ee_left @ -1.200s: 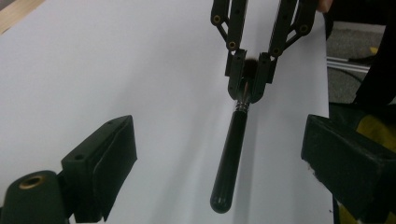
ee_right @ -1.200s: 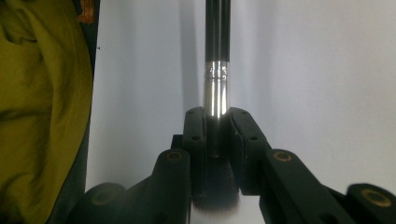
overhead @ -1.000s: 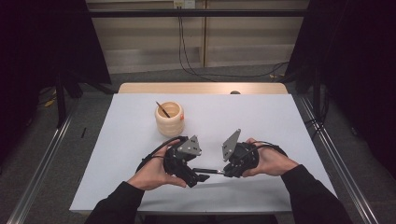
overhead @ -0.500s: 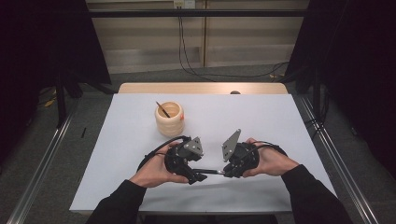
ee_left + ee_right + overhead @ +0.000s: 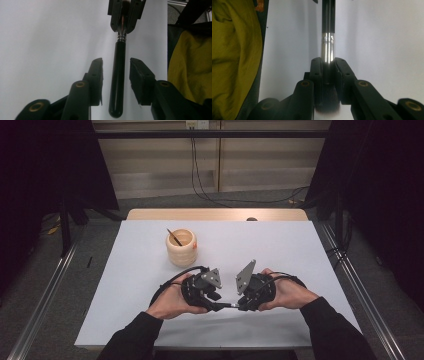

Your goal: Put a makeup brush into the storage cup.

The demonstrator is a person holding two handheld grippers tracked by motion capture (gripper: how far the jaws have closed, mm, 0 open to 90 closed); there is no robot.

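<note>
Little has shifted — right gripper point(image 5: 327, 65) stays clamped on the brush point(image 5: 119, 75); left gripper point(image 5: 116, 66) straddles its handle, jaws apart.

The brush point(image 5: 117, 82) has a glossy black handle and a polished metal ferrule point(image 5: 328, 47). Beneath it the tabletop point(image 5: 280, 245) looks matt and smooth. The hand-held gripper point(image 5: 116, 75) jaws are matt black plastic.

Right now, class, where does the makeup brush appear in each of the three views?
High view: makeup brush lies low centre, bridging both grippers.
Left gripper view: its black handle runs up the middle.
Right gripper view: centre, clamped at the bristle end.
Shared landmark: silver ferrule.
</note>
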